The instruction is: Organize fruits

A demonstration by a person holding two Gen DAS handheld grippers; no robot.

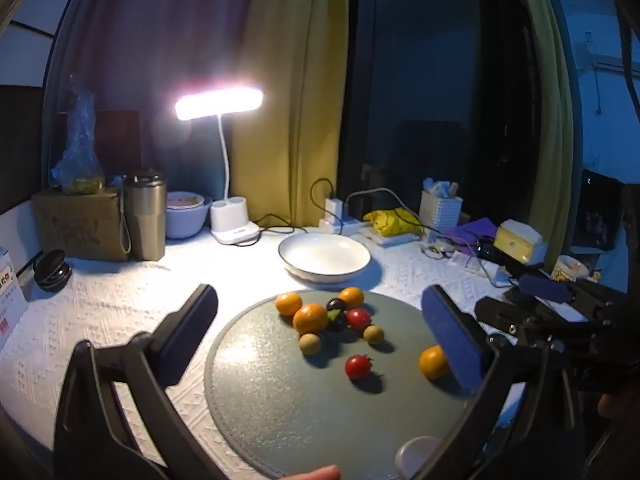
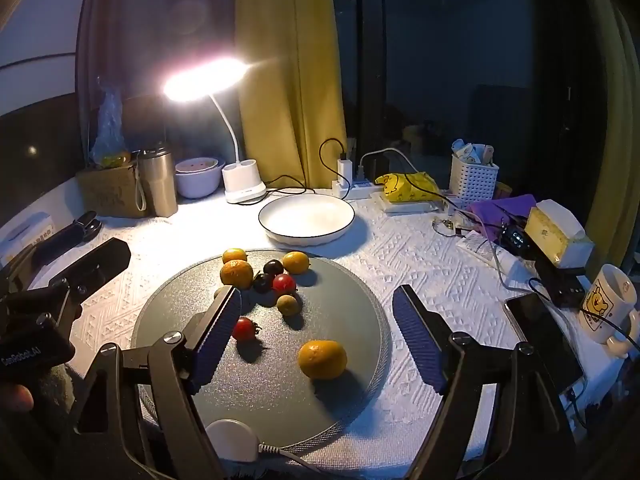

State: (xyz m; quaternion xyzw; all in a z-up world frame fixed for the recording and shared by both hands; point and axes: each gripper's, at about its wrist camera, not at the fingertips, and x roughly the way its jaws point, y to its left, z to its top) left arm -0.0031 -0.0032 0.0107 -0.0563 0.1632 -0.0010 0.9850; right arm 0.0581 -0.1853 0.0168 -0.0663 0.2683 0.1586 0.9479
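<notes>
Dim room, one lit desk lamp (image 2: 240,184) standing at the back edge of the desk (image 2: 420,280), which is covered in a white textured cloth. A round grey mat (image 2: 280,392) lies at the front middle of the desk, and an empty white bowl (image 2: 306,218) sits just behind it, toward the back edge.

All the fruit rests on the mat. Near its back rim is a cluster: three oranges (image 2: 236,273), two dark cherry tomatoes (image 2: 263,282), a red cherry tomato (image 2: 284,283) and a small greenish fruit (image 2: 287,305). A second red cherry tomato (image 2: 245,328) lies alone toward the mat's middle, and a lone orange (image 2: 322,359) sits nearer the mat's right front.

The right gripper (image 2: 318,312) hovers above the mat, angled forward and down, its blue-padded fingers spread wide with nothing between them; the lone orange lies below, between the two fingers. The left gripper (image 1: 320,312) is held above the mat's left front, likewise tilted toward the cluster, fingers wide apart and empty. In the left wrist view its right finger partly covers the lone orange (image 1: 432,361). A fingertip of the person shows at the bottom edge of that view.

A steel tumbler (image 2: 158,184) stands at the back left of the desk, a white mug (image 2: 608,304) at its right edge.
</notes>
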